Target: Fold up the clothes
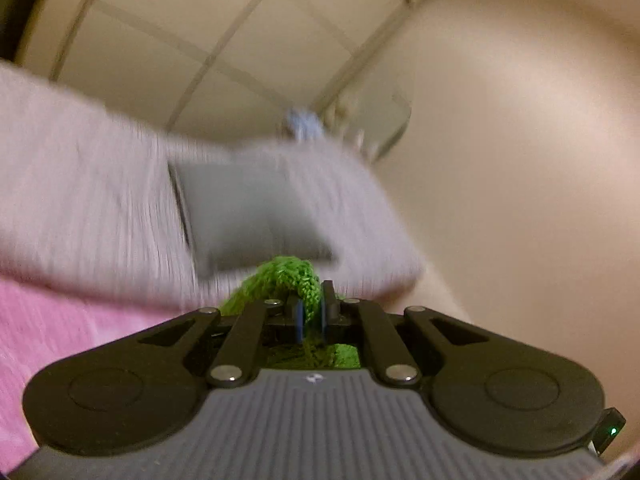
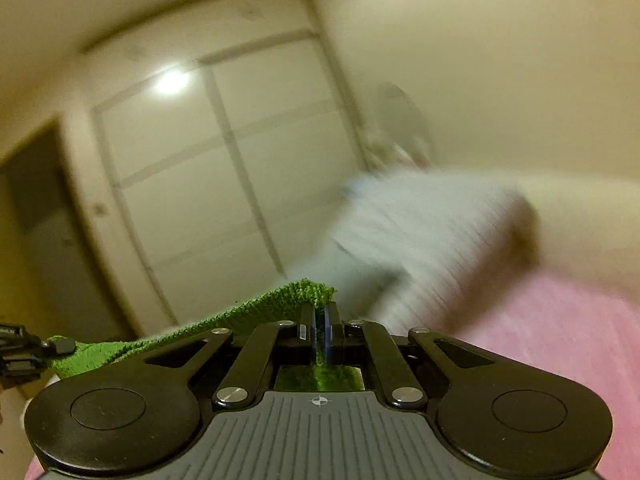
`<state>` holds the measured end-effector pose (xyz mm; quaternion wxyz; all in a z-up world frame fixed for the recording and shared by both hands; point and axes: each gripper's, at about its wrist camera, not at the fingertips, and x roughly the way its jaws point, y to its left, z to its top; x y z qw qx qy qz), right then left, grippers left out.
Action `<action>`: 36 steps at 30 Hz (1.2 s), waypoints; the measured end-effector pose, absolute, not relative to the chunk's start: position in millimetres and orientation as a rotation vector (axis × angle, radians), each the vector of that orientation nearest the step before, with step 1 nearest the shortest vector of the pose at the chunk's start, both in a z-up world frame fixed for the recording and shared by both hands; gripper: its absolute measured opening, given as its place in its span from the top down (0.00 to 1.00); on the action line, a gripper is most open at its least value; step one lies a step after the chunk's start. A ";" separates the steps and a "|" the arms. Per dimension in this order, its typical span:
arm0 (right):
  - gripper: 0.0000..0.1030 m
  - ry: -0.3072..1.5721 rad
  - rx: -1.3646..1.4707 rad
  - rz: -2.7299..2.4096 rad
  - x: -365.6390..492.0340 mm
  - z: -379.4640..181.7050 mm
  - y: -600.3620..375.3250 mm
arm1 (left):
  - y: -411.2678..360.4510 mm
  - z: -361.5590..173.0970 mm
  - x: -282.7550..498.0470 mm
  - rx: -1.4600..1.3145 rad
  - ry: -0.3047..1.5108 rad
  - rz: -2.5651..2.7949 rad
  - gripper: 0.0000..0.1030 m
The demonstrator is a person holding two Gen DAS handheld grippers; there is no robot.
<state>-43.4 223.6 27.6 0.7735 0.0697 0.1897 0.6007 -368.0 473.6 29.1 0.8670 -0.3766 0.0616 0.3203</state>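
Grippers are both clamping the same green knit cloth (image 1: 296, 280), one at each end. Left gripper (image 1: 311, 312) is pinching a bunched fold of it between its blue pads (image 1: 299, 316), jaws nearly together. Right gripper (image 2: 320, 320) is squeezing a corner of the cloth (image 2: 316, 294), jaws almost touching; the cloth edge is running off to the lower left, where the other gripper's black tip (image 2: 24, 350) is showing. Both cameras are pointing up and out, and the frames are blurring. A grey-white pillow (image 1: 100, 200) with a darker grey pad (image 1: 248, 216) lying on it is sitting on a pink bedspread (image 1: 48, 344); the same pillow (image 2: 432, 232) and bedspread (image 2: 552, 320) are showing on the right view. White sliding closet doors (image 2: 224, 176) are filling the background. Writing: none legible, only a small crosshair mark (image 2: 319, 401) on each gripper body.
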 end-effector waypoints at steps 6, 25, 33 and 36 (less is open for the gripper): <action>0.98 0.292 0.116 1.505 -77.5 72.3 224.4 | 413.8 54.0 -437.5 -0.762 0.056 0.739 0.95; 0.89 0.902 -0.997 1.642 -94.8 -146.7 93.7 | 173.4 -192.4 -526.2 -1.340 0.762 1.132 0.81; 0.55 1.209 -0.779 1.542 -67.5 -185.5 96.8 | 149.0 -222.2 -514.9 -1.342 0.765 1.181 0.70; 0.55 1.331 -0.755 1.486 -66.4 -212.8 94.9 | 144.2 -245.7 -514.9 -1.384 0.772 1.189 0.70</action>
